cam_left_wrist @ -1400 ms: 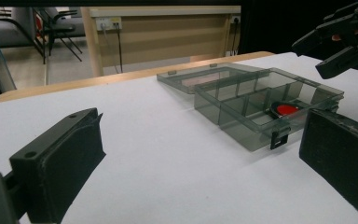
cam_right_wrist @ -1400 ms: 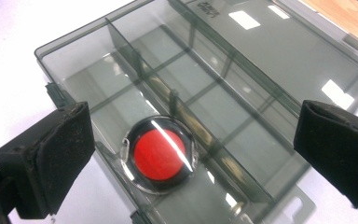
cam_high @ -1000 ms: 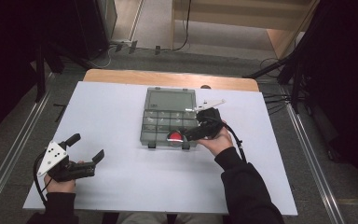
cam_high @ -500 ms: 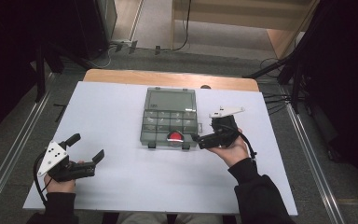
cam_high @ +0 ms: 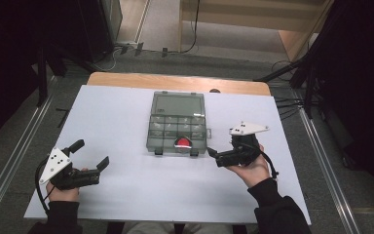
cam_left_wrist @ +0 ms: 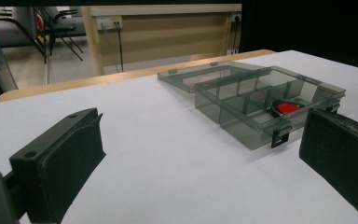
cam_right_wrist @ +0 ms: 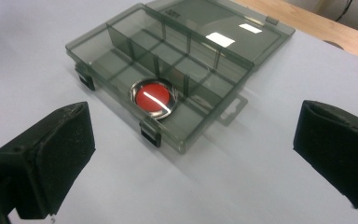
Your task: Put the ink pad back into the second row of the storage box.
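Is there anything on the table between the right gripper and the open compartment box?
No. In the high view, only bare white tabletop separates the right gripper from the smoky transparent plastic compartment box.

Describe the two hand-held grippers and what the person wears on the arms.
Both are black. The left hand-held gripper and right hand-held gripper each carry a pale three-cornered plate with dark dots on top, and a black cable loops off each one. Their jaws are blocky, with matte black pads. The person wears dark long sleeves.
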Action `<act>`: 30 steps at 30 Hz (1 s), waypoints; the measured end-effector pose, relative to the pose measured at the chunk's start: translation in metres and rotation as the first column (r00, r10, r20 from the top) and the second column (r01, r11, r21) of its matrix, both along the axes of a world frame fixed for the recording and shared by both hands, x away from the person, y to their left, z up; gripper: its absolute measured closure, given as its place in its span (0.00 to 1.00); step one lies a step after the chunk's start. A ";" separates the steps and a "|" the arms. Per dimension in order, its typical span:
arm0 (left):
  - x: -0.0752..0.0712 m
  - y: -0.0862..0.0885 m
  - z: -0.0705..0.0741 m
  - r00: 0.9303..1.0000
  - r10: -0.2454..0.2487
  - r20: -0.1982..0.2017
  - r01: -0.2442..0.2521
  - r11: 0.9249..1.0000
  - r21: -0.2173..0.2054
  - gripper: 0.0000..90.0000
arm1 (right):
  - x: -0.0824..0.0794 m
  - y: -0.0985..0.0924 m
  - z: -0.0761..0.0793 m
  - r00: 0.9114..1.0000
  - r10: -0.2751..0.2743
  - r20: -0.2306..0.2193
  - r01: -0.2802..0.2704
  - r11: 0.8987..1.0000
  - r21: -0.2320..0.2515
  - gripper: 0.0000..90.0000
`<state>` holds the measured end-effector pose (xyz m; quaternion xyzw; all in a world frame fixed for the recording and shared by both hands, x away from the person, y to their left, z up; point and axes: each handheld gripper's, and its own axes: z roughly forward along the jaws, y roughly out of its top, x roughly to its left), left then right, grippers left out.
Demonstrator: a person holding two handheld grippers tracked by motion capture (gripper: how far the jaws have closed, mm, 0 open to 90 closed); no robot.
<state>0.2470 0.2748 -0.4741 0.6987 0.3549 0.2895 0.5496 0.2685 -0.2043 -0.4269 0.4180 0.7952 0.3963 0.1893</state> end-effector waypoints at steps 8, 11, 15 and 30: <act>0.000 0.000 -0.001 1.000 -0.009 -0.013 0.008 1.000 -0.002 0.00 | -0.013 -0.012 -0.013 0.998 -0.036 0.043 0.035 0.999 0.015 0.00; 0.001 0.000 -0.001 1.000 -0.013 -0.021 0.013 1.000 -0.002 0.00 | -0.018 -0.018 -0.019 0.997 -0.055 0.053 0.054 0.998 0.015 0.00; 0.000 0.000 -0.001 1.000 -0.015 -0.023 0.015 1.000 -0.008 0.00 | -0.026 -0.033 -0.032 0.993 -0.086 0.076 0.082 0.995 0.059 0.00; 0.000 -0.002 -0.002 0.998 -0.036 -0.042 0.036 0.999 0.002 0.00 | -0.045 -0.053 -0.079 0.967 -0.167 0.192 0.135 0.976 0.169 0.00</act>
